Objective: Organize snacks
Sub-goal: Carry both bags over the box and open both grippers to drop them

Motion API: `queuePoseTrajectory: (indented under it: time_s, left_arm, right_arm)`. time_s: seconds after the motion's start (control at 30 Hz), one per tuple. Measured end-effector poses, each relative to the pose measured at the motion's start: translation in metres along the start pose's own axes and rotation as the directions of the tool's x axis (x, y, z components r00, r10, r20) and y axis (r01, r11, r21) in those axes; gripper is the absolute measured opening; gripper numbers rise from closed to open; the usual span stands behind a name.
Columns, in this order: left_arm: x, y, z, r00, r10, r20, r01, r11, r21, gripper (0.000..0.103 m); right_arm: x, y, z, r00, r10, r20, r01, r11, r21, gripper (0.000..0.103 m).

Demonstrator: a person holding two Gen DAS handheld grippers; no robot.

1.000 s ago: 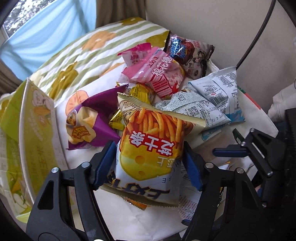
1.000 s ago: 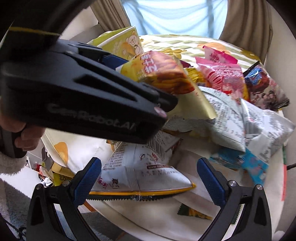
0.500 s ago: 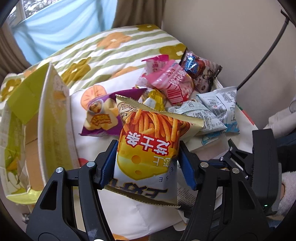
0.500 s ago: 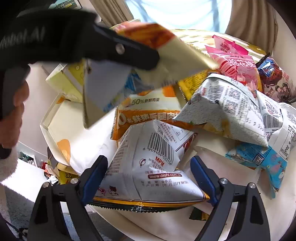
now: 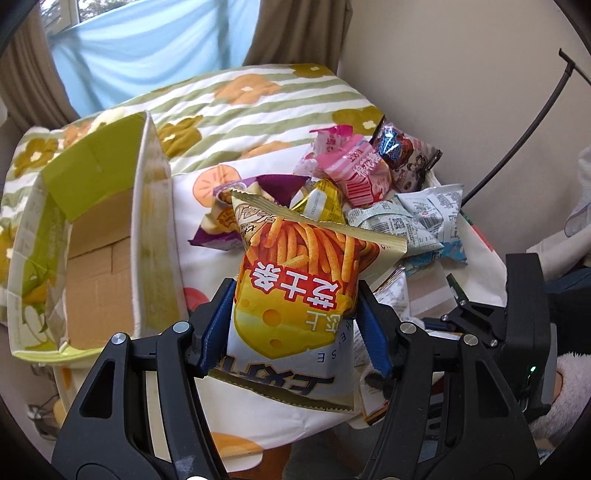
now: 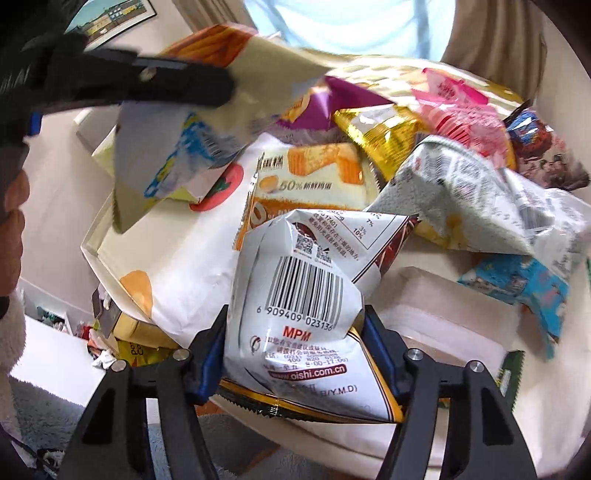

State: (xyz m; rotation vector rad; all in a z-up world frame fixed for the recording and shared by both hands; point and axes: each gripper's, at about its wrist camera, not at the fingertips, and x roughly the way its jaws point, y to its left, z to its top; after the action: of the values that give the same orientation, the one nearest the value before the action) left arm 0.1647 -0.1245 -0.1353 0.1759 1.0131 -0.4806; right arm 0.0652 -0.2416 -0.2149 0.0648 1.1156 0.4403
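Snacks mostly lie heaped beside the open, seemingly empty cardboard box point(image 5: 99, 258), so sorting looks barely begun. Left tongs point(image 5: 295, 325) are clamped on the cheese-stick bag point(image 5: 299, 291), raised near the box; right tongs point(image 6: 295, 354) pinch a white barcode bag point(image 6: 299, 295) low over the pile.

A bedroom at home — a bed point(image 5: 258, 107) under a quilt printed with flowers and green stripes fills the corner, brown curtains point(image 5: 295, 33) frame a window point(image 5: 147, 48) at its head, and a framed picture point(image 6: 107, 18) hangs on the plain wall.
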Motion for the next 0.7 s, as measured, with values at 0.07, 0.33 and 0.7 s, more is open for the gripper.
queuePoseTrajectory:
  time_s: [0.07, 0.33, 0.7]
  left_arm:
    - [-0.010, 0.005, -0.003, 1.000, -0.001, 0.019, 0.001, 1.000, -0.005, 0.059]
    - [-0.062, 0.038, -0.008, 0.992, 0.039, 0.118, -0.035, 0.999, -0.040, 0.059]
    - [-0.130, 0.133, -0.014, 0.963, 0.140, 0.231, -0.101, 0.980, -0.172, 0.059]
  right_arm:
    - [-0.012, -0.002, 0.000, 1.000, -0.017, 0.021, 0.017, 1.000, 0.007, 0.062]
    - [-0.056, 0.018, 0.027, 0.988, -0.100, 0.120, 0.098, 0.995, 0.026, 0.062]
    - [-0.095, 0.076, 0.102, 0.957, -0.114, 0.265, 0.121, 0.993, -0.011, 0.062]
